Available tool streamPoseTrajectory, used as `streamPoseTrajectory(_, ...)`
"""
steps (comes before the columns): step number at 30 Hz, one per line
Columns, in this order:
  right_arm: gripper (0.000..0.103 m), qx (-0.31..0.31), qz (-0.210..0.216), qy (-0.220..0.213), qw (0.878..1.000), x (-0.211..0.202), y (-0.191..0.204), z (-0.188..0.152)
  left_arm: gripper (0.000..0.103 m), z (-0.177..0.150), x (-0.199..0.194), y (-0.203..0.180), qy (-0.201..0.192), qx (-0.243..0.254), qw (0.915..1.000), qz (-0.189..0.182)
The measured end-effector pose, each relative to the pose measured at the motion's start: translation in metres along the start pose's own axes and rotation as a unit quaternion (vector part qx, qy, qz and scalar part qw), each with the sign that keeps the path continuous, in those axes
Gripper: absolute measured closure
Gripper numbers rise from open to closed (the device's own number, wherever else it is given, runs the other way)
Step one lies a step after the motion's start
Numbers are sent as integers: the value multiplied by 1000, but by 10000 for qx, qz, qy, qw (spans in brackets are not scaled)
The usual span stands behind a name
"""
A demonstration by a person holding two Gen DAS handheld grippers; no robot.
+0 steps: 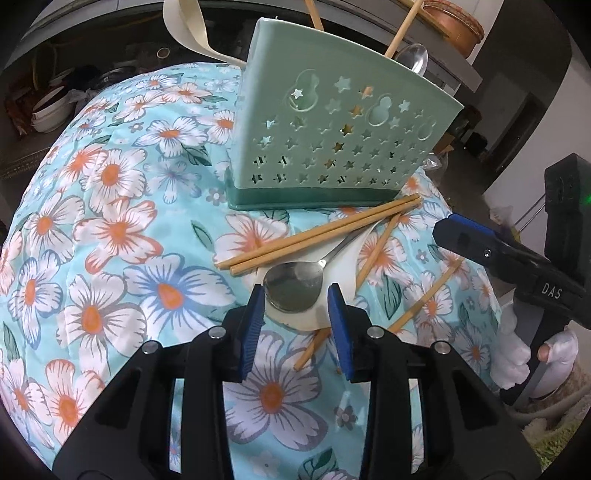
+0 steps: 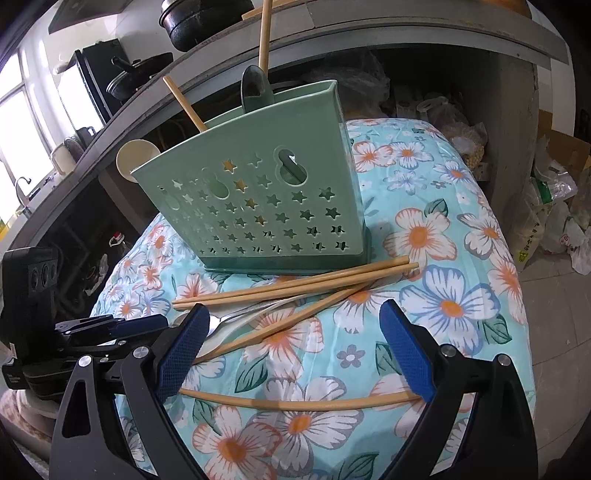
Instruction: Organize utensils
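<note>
A metal spoon (image 1: 293,288) lies on a white spoon (image 1: 295,320) on the floral cloth (image 1: 122,229). My left gripper (image 1: 295,291) has its blue pads closed against the two sides of the metal bowl. A pair of chopsticks (image 1: 317,232) rests behind it, in front of the green star-holed holder (image 1: 332,140). The holder has chopsticks, a metal spoon (image 1: 413,57) and a white spoon in it. My right gripper (image 2: 294,306) stands wide open just above the cloth, with a loose chopstick (image 2: 295,404) lying across between its fingers. The holder (image 2: 266,195) stands beyond it.
More chopsticks (image 1: 424,299) lie scattered to the right of the spoons. The cloth drops off at the table's rounded edges. A grey counter (image 2: 406,33) with pots and cluttered shelves runs behind. Bags (image 2: 554,206) sit on the floor at the right. A gloved hand (image 1: 546,350) holds the right gripper.
</note>
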State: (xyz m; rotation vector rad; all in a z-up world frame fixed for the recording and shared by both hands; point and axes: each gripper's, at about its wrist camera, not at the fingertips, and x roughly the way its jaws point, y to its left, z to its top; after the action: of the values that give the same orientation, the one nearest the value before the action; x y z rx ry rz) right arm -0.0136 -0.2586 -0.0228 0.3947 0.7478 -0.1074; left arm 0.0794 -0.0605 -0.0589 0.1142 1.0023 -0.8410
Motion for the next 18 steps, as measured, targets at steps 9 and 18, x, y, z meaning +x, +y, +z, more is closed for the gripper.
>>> streamPoseTrajectory(9,12,39,16,7,10000,2,-3,0,70,9,10,-3,150,30,9998,113)
streamPoseTrajectory(18,12,86,23,-1,10000,3,-4,-1,70,15,23,-9,444,-4,9987,-231)
